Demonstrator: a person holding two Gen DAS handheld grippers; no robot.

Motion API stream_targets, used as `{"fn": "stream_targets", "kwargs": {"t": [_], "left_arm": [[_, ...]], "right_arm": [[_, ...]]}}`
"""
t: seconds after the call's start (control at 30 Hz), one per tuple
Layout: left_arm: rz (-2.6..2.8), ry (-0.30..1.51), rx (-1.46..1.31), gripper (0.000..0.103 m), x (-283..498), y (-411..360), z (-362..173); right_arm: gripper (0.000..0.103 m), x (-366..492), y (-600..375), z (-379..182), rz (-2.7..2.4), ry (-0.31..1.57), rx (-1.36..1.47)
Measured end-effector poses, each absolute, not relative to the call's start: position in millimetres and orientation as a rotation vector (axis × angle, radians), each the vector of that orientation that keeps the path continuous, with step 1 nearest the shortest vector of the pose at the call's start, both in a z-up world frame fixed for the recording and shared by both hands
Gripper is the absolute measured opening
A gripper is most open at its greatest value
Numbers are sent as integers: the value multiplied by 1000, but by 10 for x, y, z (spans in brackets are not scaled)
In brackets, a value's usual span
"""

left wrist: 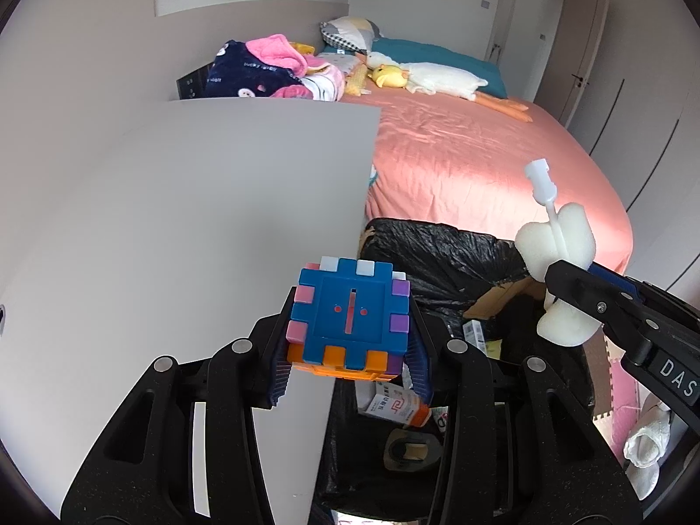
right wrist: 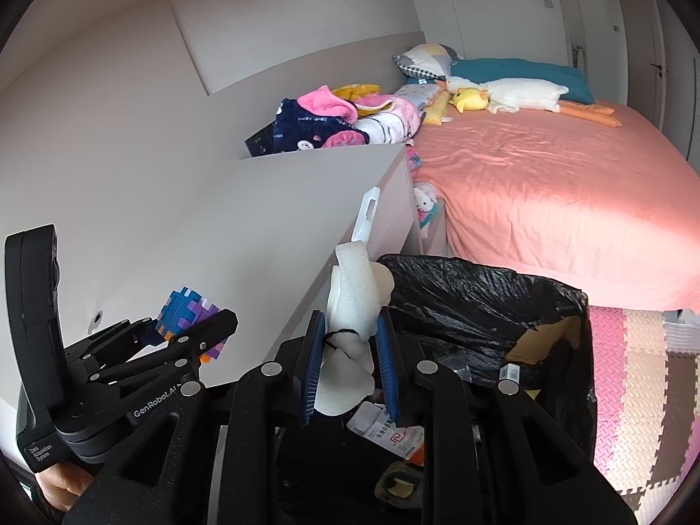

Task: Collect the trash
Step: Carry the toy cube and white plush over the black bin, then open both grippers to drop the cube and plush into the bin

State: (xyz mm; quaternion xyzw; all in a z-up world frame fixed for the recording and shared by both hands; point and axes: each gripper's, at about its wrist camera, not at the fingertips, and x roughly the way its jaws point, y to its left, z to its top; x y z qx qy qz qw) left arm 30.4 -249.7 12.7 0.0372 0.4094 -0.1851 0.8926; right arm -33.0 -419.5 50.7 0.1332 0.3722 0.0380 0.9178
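A home bedroom: a bed (left wrist: 481, 166) with pillows (left wrist: 350, 35), plush goose (left wrist: 437, 78), and wardrobe doors (left wrist: 603, 65).

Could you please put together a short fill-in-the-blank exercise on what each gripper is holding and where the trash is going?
1. The left gripper is shut on a multicoloured ____.
2. The right gripper is shut on a white ____ brush with a plastic handle.
3. The cardboard box beside the bed is lined with a ____ bag.
4. The plush goose lies on the ____ bedsheet.

Missing words: cube; sponge; black; pink
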Motion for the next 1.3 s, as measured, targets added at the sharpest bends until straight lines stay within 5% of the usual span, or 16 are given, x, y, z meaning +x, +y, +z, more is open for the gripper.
{"fn": "stream_targets", "kwargs": {"t": [1.3], "left_arm": [[-558, 887, 185, 43, 167, -3341, 30]], "right_arm": [[25, -513, -4966, 478, -106, 767, 339]]}}
